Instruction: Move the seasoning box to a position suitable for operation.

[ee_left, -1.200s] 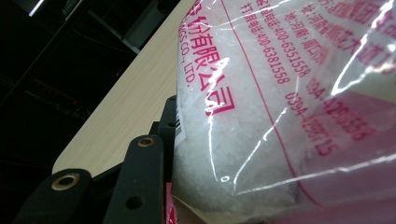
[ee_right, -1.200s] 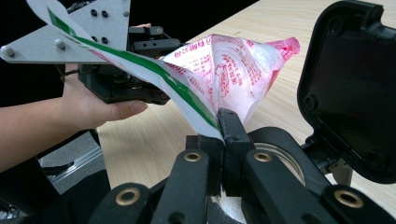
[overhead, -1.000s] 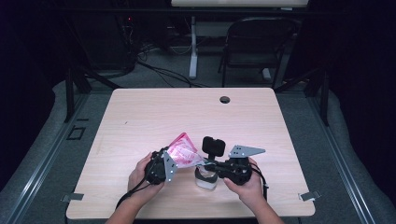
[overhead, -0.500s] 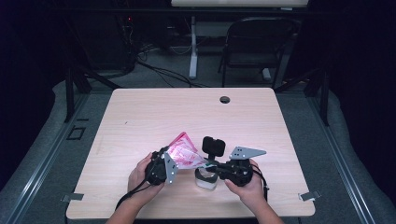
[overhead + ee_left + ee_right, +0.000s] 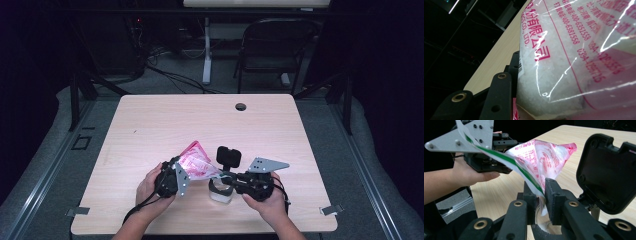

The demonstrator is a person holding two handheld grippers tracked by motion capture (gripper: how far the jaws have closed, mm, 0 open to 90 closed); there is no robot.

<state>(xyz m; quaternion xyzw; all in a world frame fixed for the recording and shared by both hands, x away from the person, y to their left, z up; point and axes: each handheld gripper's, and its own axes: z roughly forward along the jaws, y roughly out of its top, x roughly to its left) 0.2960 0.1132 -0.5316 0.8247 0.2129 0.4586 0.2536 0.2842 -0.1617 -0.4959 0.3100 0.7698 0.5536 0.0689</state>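
Here your left gripper (image 5: 172, 179) holds one side of the bag (image 5: 196, 162), and your right gripper (image 5: 225, 179) pinches the bag's lower corner. In the right gripper view the two jaws stand narrow, closed on the green-striped edge of the bag (image 5: 541, 160), with that corner hanging down between them into the mouth of the jar (image 5: 546, 225) just below. In the left gripper view the bag (image 5: 579, 57), clear plastic with pink print and white grains inside, presses against the inner face of the one jaw you can see; the other jaw is hidden behind the bag, so the grip shows better from the right gripper view, where the left gripper (image 5: 491, 157) clamps the bag's far side.

You have one bag, one jar (image 5: 220, 192) and one black lid (image 5: 229, 156), the lid hinged open and standing up beside the jar. Two grippers, one in each hand (image 5: 149, 181).

The bag is lifted off the table (image 5: 165, 120), stretched between the grippers near the near edge, right of your left hand. The table is light wood with a round hole (image 5: 241, 106) near its far edge. Beyond it the room is dark, with a folding chair (image 5: 272, 50) and cables (image 5: 170, 75) on the floor.
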